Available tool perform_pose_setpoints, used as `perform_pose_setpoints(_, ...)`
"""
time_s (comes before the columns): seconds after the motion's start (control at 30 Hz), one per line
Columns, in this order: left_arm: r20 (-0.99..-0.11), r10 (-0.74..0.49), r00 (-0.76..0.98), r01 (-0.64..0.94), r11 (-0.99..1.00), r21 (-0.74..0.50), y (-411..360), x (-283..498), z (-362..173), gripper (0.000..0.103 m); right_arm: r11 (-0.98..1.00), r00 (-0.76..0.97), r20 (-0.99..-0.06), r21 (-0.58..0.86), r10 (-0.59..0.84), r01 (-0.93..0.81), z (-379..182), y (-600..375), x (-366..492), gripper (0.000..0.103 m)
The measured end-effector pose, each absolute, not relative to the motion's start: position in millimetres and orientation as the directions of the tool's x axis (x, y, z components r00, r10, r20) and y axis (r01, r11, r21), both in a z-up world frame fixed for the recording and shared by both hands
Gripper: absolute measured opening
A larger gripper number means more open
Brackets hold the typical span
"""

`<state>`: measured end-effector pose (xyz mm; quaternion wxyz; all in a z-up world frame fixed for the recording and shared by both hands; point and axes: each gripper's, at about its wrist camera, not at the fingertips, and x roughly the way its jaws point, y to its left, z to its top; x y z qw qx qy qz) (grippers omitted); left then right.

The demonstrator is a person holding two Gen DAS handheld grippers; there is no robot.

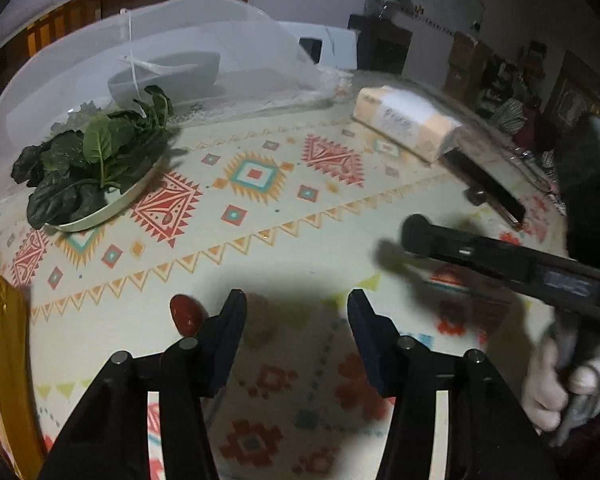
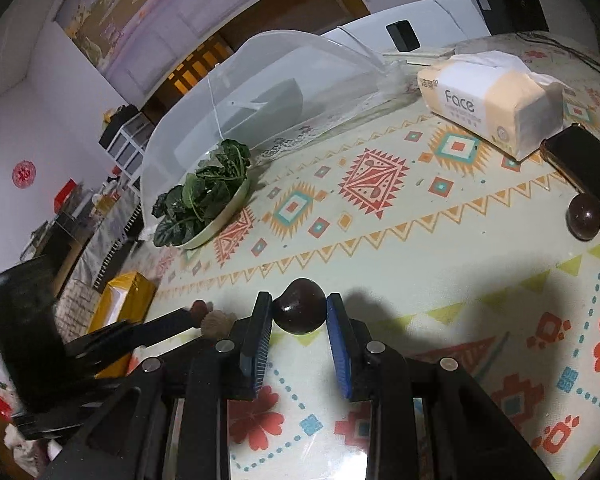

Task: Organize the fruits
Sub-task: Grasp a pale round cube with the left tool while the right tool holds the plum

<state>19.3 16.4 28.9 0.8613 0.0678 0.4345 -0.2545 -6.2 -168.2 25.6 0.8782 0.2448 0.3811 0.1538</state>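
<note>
While left tongs [image 1: 296, 312] gape over the patterned tablecloth [image 1: 260, 216], right tongs [image 2: 298, 312] clamp a dark fruit [image 2: 300, 306].

Spinach plate [image 2: 220, 216], mesh food cover [image 2: 260, 92], tissue pack [image 2: 492, 108]

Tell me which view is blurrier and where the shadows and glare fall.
Left wrist view: softer; the right hand-held gripper and tissue pack smear with blur, and a dark shadow pools on the tablecloth near the left hand-held gripper. Right wrist view: sharper; highlights glint on the dark fruit, shadow falls right of it, fisheye bends the edges.
</note>
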Motion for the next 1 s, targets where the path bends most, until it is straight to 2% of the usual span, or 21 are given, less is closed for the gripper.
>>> perform_pose_setpoints(0.2, -0.795, -0.327, 0.511, 0.492, 0.87, -0.041, 8.8, 26.1, 22.2, 0.052, 0.828, 0.657, -0.587, 0.552, 0.472, -0.102, 27.1, -164.3, -8.4, 0.03)
perform_pose_setpoints(0.23, -0.795, -0.319, 0.516, 0.493, 0.87, -0.029, 8.2, 24.9, 22.3, 0.049, 0.828, 0.656, -0.588, 0.551, 0.473, -0.103, 26.9, -163.5, -8.3, 0.03)
perform_pose_setpoints(0.27, -0.794, -0.302, 0.528, 0.491, 0.871, -0.005, 7.6, 22.0, 22.0, 0.038, 0.829, 0.655, -0.589, 0.55, 0.473, -0.104, 26.9, -163.2, -8.1, 0.03)
perform_pose_setpoints(0.3, -0.792, -0.29, 0.538, 0.49, 0.872, 0.013, 6.5, 21.0, 22.0, 0.031, 0.829, 0.655, -0.59, 0.549, 0.472, -0.103, 26.8, -162.8, -8.1, 0.03)
perform_pose_setpoints(0.37, -0.789, -0.282, 0.546, 0.489, 0.872, 0.027, 8.8, 16.4, 22.9, 0.006, 0.831, 0.657, -0.591, 0.546, 0.468, -0.101, 26.5, -162.9, -7.7, 0.03)
perform_pose_setpoints(0.4, -0.791, -0.291, 0.538, 0.487, 0.873, 0.01, 11.7, 15.0, 23.5, 0.002, 0.834, 0.658, -0.593, 0.543, 0.463, -0.099, 26.3, -163.0, -7.5, 0.03)
perform_pose_setpoints(0.5, -0.78, -0.295, 0.551, 0.471, 0.882, -0.001, 19.6, 8.4, 29.1, 0.002, 0.838, 0.662, -0.597, 0.539, 0.453, -0.087, 24.4, -163.7, -7.1, 0.03)
perform_pose_setpoints(0.63, -0.756, -0.343, 0.558, 0.438, 0.895, -0.084, 37.7, 10.6, 41.6, 0.004, 0.844, 0.67, -0.599, 0.53, 0.438, -0.078, 23.9, -165.0, -8.0, 0.03)
perform_pose_setpoints(0.7, -0.758, -0.361, 0.543, 0.433, 0.894, -0.115, 42.1, 15.8, 42.5, 0.014, 0.845, 0.67, -0.601, 0.529, 0.437, -0.076, 23.4, -164.7, -7.8, 0.03)
perform_pose_setpoints(0.77, -0.758, -0.345, 0.554, 0.434, 0.896, -0.09, 39.1, 16.4, 40.6, 0.034, 0.847, 0.671, -0.601, 0.526, 0.434, -0.076, 23.4, -164.8, -7.5, 0.03)
perform_pose_setpoints(0.8, -0.763, -0.339, 0.55, 0.441, 0.894, -0.079, 35.3, 16.9, 37.5, 0.038, 0.847, 0.672, -0.601, 0.526, 0.433, -0.077, 23.4, -164.8, -7.5, 0.03)
perform_pose_setpoints(1.0, -0.798, -0.299, 0.524, 0.483, 0.876, -0.011, 11.9, 18.5, 16.9, 0.04, 0.845, 0.667, -0.602, 0.528, 0.439, -0.079, 23.4, -164.4, -7.7, 0.031)
